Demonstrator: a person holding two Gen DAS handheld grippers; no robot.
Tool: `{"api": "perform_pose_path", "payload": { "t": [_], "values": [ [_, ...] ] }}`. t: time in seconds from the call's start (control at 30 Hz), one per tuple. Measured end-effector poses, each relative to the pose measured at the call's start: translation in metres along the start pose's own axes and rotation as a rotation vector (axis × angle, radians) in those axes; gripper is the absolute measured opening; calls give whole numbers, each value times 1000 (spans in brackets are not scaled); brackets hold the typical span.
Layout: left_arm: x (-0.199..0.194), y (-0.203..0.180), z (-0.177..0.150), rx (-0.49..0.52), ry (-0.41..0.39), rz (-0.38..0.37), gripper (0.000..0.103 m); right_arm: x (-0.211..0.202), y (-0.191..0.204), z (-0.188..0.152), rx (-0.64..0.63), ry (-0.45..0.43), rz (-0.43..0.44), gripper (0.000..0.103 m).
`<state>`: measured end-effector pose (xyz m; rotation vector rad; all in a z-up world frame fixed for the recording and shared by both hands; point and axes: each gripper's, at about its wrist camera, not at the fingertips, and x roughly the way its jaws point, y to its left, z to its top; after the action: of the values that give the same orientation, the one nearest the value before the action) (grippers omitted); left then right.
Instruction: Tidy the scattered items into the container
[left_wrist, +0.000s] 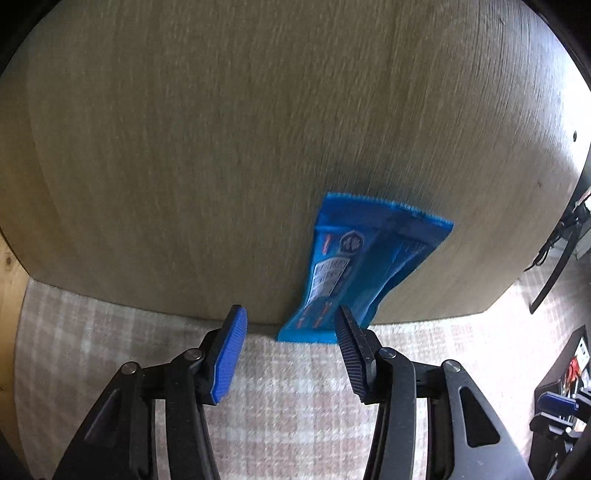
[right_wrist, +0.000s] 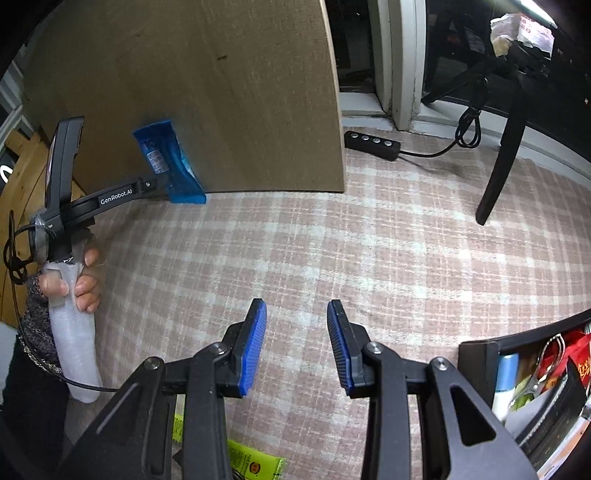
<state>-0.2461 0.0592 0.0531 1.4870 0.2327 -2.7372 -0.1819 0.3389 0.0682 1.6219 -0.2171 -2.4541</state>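
At bottom-right, black container (right_wrist: 480, 347) w/ packets, tongs, both grippers apart, empty.

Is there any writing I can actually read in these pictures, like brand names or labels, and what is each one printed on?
"GenRobot.AI": white letters on the black arm of the left gripper, seen from the right wrist camera.
Blue packet: it carries a round emblem and a white label panel, but the print is too blurred to read.
Yellow-green packet: a small round mark and fine print, too small to read.
Red packet in the black container: light characters, not legible.
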Motion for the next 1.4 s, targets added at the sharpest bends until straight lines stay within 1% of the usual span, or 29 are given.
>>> {"api": "perform_pose_path", "payload": {
  "t": [0.07,0.1,0.13,0.17,0.23,0.3,0.37,0.5,0.57,0.67,0.7,0.73,0.77,0.83,0.87,0.9,0.93,0.97,1.0,1.03,1.1,1.2,1.33,1.4],
  "values": [
    [3,-2,1,-1,-1,-8,46,2,-2,2,1,1,-1,34],
    [4,-3,0,3,-6,3,46,2,-3,2,2,4,-1,34],
    [4,-4,0,7,-21,29,46,3,-3,2,4,11,5,34],
    [3,-4,-1,8,-25,36,46,4,-3,3,5,15,9,34],
    [2,-1,-4,-9,-26,5,46,4,-3,3,6,19,11,34],
    [3,2,-7,-8,-18,-7,47,3,-3,3,6,20,12,34],
    [8,2,-9,11,0,-14,47,3,-4,3,7,24,8,34],
    [8,-4,-10,49,-9,-31,47,5,-4,4,8,29,5,34],
    [7,-8,-11,52,-10,-47,51,7,-4,4,7,33,5,34],
    [7,-13,-15,44,1,-116,51,8,-6,4,11,36,2,34],
    [7,-17,-18,45,15,-154,51,8,-7,4,14,36,2,34],
    [5,-24,-22,71,30,-202,51,7,-8,4,20,37,2,34],
    [4,-31,-26,99,40,-231,51,7,-9,4,25,37,2,34],
    [0,-50,-36,188,56,-259,51,6,-10,4,31,33,2,34],
    [-3,-57,-40,226,53,-251,49,6,-11,5,33,32,-1,34],
    [-8,-63,-44,265,37,-237,49,6,-13,5,37,32,-4,34],
    [-12,-64,-45,274,19,-220,49,6,-13,5,41,33,-4,34],
    [-17,-62,-45,266,-5,-209,47,6,-14,5,45,34,-4,34],
    [-21,-57,-43,245,-19,-209,48,5,-15,5,48,33,-3,34],
    [-23,-52,-41,230,-21,-203,49,4,-15,5,48,32,-3,34],
    [-27,-43,-39,214,-41,-154,54,2,-14,4,45,29,-2,34],
    [-23,-29,-36,184,-42,-108,56,2,-14,3,41,30,0,34],
    [-15,-23,-36,171,-44,-82,56,4,-12,2,37,28,4,34],
    [-11,-26,-37,178,-39,-96,56,5,-12,2,34,30,6,34]
  ]
}}
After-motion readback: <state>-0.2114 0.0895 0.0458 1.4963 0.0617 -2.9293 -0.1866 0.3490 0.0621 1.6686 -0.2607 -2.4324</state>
